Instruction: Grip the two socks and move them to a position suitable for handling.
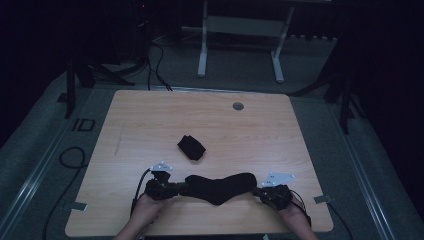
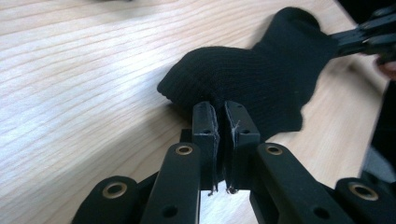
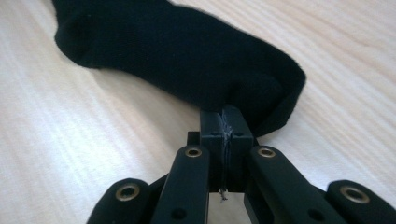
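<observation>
A black sock [image 1: 220, 187] lies stretched across the near part of the wooden table [image 1: 150, 120], held at both ends. My left gripper [image 1: 182, 189] is shut on its left end; in the left gripper view the jaws pinch the knit edge of the sock [image 2: 252, 79], and my left gripper [image 2: 223, 109] sits low over the wood. My right gripper [image 1: 257, 191] is shut on the other end; in the right gripper view my right gripper [image 3: 225, 116] clamps the rim of the sock [image 3: 187, 56]. The right gripper's black jaws [image 2: 369, 37] show at the far end in the left gripper view.
A second black sock, rolled into a bundle [image 1: 191, 147], lies near the table's middle, beyond the stretched one. A small round grommet [image 1: 238, 106] sits near the far edge. A white desk frame [image 1: 240, 45] and cables stand on the floor behind the table.
</observation>
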